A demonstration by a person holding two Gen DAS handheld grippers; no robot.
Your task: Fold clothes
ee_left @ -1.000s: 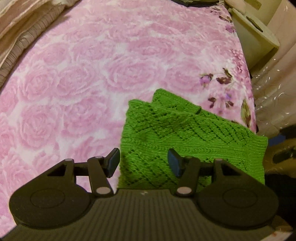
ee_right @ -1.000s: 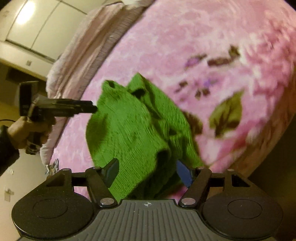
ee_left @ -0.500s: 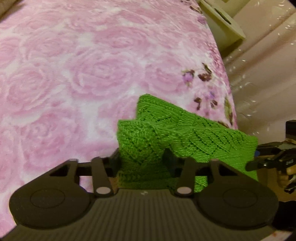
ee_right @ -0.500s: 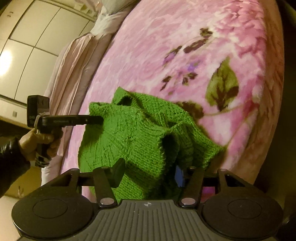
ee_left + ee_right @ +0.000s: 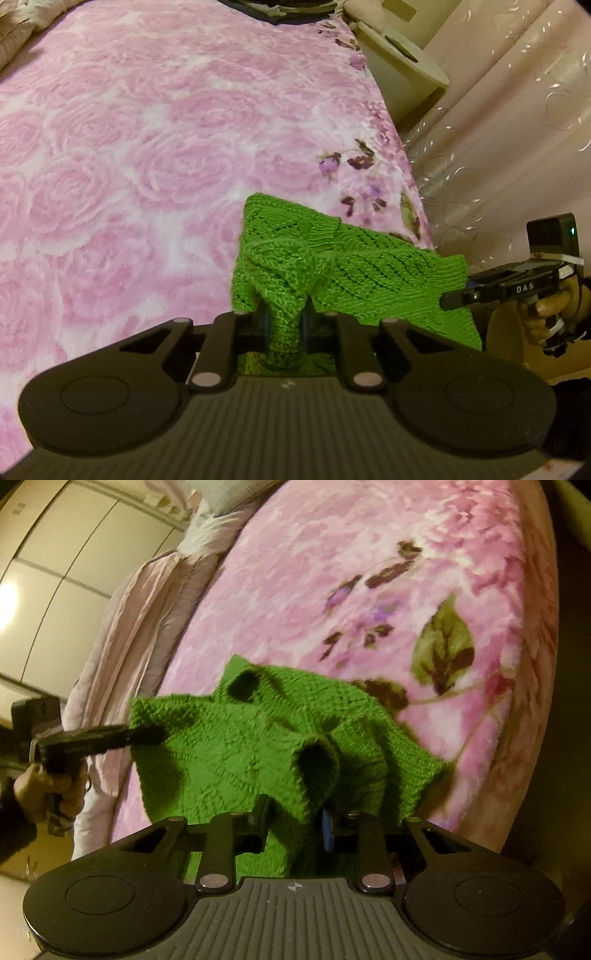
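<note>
A green knitted garment (image 5: 369, 280) lies near the right edge of a bed covered by a pink rose blanket (image 5: 147, 147). My left gripper (image 5: 283, 325) is shut on a bunched near corner of the green knit, which rises in a fold between the jaws. In the right wrist view the same green knit (image 5: 229, 753) spreads across the blanket (image 5: 332, 572), and my right gripper (image 5: 295, 830) is shut on its near edge. The other gripper shows from the side in each view: right gripper (image 5: 506, 288) and left gripper (image 5: 96, 738), each held by a hand.
A cream bedside stand (image 5: 399, 62) sits past the bed's right edge, beside pale curtains (image 5: 517, 129). Rumpled bedding (image 5: 147, 609) lies along the far side, with wardrobe doors (image 5: 55, 554) behind. A dark object (image 5: 280, 9) rests at the far end of the bed.
Both grippers went from open above the knit to shut on its near edge. The cloth has bunched and lifted between the jaws of each.
</note>
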